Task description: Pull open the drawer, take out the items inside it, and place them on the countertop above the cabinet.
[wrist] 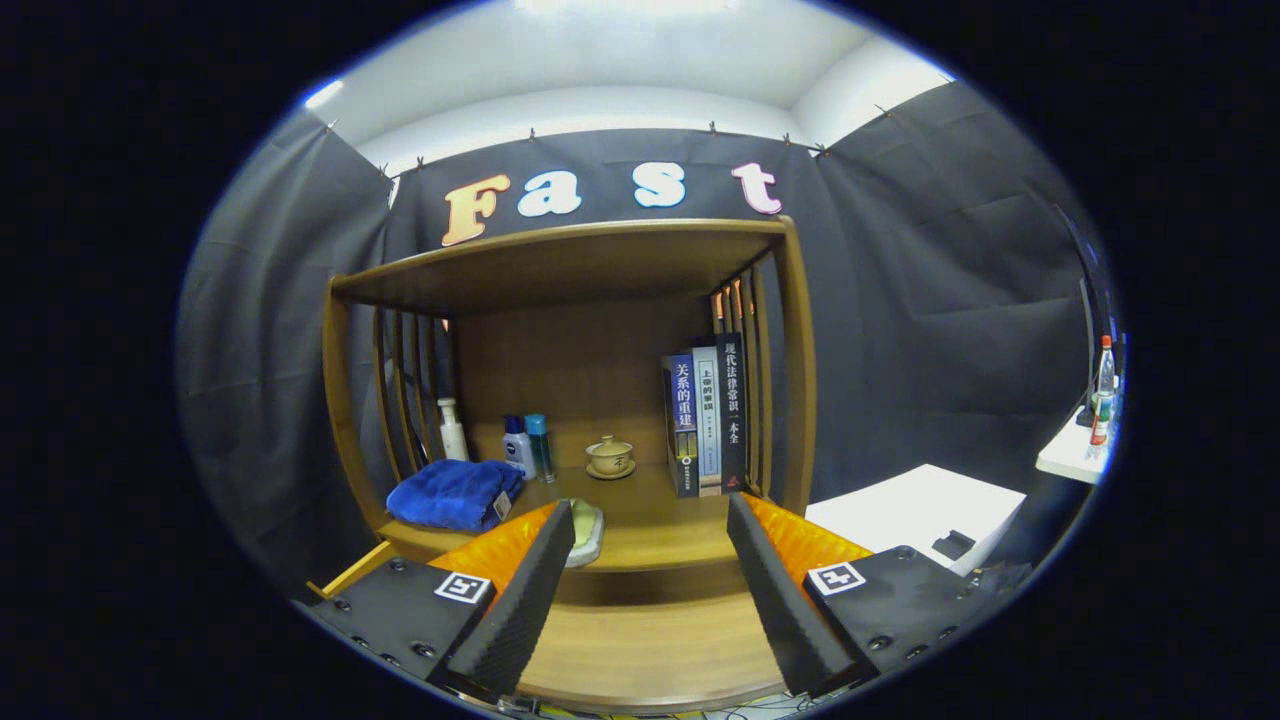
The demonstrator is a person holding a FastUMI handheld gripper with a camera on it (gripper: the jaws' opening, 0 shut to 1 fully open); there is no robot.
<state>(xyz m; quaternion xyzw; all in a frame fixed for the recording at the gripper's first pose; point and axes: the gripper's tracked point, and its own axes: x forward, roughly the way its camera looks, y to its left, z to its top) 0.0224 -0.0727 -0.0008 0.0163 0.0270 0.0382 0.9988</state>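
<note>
We see only part of a pale object [585, 530] on the countertop [650, 540] — one finger [525, 590] of the gripper [650, 520], whose fingers stand wide apart with nothing between them, covers its near side, so we cannot tell what it is. The drawer front [640, 655] is cut off below the fingers, and the bottles [1103, 395] on the far white table [1070, 455] are too small and warped to identify.

Hand-held gripper [650, 520]: ribbed finger pads, black mounts w/ screws, a square b/w marker tag on each.
</note>
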